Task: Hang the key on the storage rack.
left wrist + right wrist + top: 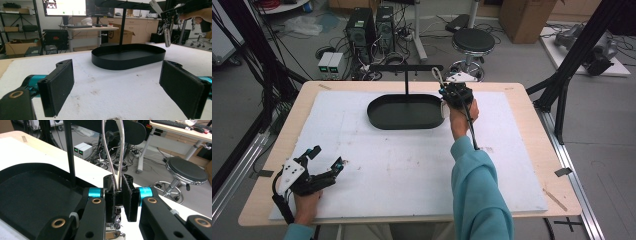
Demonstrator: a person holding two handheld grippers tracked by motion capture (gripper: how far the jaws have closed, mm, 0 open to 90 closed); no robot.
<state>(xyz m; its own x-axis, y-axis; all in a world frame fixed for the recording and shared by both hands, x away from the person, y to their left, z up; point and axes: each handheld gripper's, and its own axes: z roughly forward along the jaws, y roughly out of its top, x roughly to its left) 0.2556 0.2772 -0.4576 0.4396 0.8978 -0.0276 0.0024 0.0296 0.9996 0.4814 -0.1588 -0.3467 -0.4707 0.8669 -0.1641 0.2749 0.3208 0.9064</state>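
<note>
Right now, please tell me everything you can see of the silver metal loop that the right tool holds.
The silver metal loop looks like thin, shiny wire bent into a narrow, elongated shape. It stands upright, pinched between the shut pads of the right tool, near the black stand's crossbar. A metal clasp hangs below it, beside the black oval tray.

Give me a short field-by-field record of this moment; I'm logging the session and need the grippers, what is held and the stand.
right gripper: shut on the silver loop, raised by the stand's right end
silver loop: thin metal wire rising from between the pads toward the stand's crossbar
stand: black oval tray with upright post and crossbar
left gripper: open, holding nothing, low at the table's near left
table: wood, covered by a white sheet
</note>
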